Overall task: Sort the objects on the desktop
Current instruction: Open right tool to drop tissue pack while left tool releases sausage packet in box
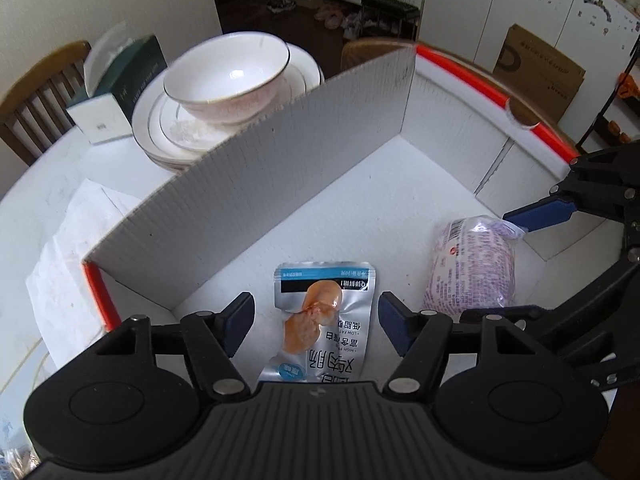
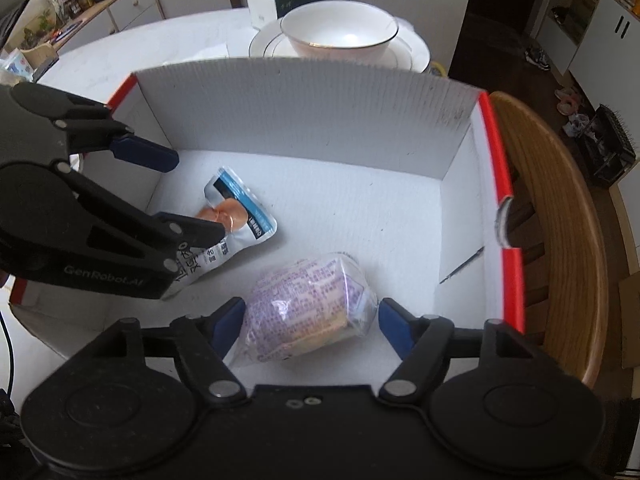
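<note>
I saw the white box (image 2: 304, 108) with red edges holding two things: a silver pouch (image 1: 324, 312) lying flat and a purple-printed bag (image 2: 308, 308) beside it, apart. From my left camera the pouch's long axis ran away from me, its blue end toward the far wall. My left gripper (image 1: 316, 322) stood wide over the pouch, not touching. My right gripper (image 2: 310, 324) was open astride the bag, pads not pressing. The box sat on a white table (image 2: 120, 52) with a bowl (image 2: 340, 32) on stacked plates (image 2: 412, 52); wooden chairs stood around.
</note>
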A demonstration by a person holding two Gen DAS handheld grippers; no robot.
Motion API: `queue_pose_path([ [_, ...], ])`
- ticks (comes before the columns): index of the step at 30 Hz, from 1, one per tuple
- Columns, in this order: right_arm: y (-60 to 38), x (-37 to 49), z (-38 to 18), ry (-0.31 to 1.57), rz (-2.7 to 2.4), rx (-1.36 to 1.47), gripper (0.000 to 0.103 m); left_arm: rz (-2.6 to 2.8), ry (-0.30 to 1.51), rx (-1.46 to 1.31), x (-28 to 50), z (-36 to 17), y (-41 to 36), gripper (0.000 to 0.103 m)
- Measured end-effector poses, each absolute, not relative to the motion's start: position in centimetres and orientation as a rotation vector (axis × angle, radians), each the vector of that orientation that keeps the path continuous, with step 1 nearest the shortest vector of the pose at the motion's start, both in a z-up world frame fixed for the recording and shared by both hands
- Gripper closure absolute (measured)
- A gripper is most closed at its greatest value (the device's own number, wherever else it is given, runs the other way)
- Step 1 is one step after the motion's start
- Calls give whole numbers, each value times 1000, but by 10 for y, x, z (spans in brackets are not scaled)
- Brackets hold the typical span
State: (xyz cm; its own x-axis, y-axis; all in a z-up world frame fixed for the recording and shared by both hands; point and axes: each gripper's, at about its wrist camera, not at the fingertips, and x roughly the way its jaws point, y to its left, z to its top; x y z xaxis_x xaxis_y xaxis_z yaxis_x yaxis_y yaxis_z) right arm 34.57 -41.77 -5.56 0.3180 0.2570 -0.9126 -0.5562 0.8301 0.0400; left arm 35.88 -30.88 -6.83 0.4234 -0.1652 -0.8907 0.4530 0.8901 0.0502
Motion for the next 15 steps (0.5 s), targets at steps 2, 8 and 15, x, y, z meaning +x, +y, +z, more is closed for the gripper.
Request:
queue_pose_path([
  [2,-419,345,-54,1123,543,-304,30,-400,1057,301,356,-64,-309,35],
  [8,-426,335,-38,1080,539,-322,29,-426,1048,256,347,-56,-304,32],
  [15,-439,328,-14,995,516,-269,28,-451,1006,222,334,-41,-299,21],
])
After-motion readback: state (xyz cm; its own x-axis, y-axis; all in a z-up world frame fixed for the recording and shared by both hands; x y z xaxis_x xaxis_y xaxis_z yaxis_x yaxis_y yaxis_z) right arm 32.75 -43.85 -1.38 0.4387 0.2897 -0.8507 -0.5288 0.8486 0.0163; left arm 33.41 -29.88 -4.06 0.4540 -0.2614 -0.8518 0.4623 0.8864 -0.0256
